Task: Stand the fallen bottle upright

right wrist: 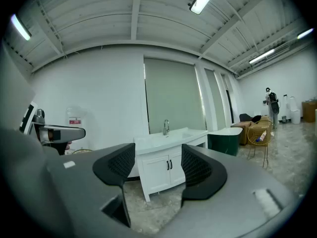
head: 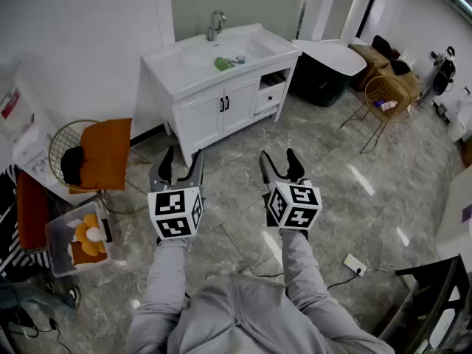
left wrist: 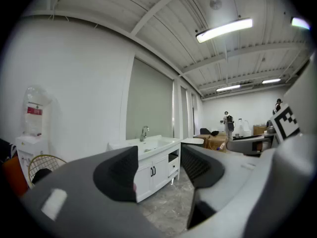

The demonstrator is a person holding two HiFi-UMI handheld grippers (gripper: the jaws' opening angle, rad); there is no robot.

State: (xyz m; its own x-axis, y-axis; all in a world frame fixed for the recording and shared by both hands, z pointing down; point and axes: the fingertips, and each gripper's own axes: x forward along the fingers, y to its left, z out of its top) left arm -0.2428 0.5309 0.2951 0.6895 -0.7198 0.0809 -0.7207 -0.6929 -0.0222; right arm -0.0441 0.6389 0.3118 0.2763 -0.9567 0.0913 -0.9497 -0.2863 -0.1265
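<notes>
The left gripper point(head: 183, 158) and right gripper point(head: 278, 157) were held apart-jawed (both empty), vanity cabinet point(head: 214, 105) at twelve o'clock.

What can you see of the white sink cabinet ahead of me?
The white sink cabinet stands upright on short legs on the grey tiled floor, its back to the white wall. It has two doors with dark handles, and a drawer between open shelves beside them. A metal faucet rises behind the basin, where a green item lies.
</notes>
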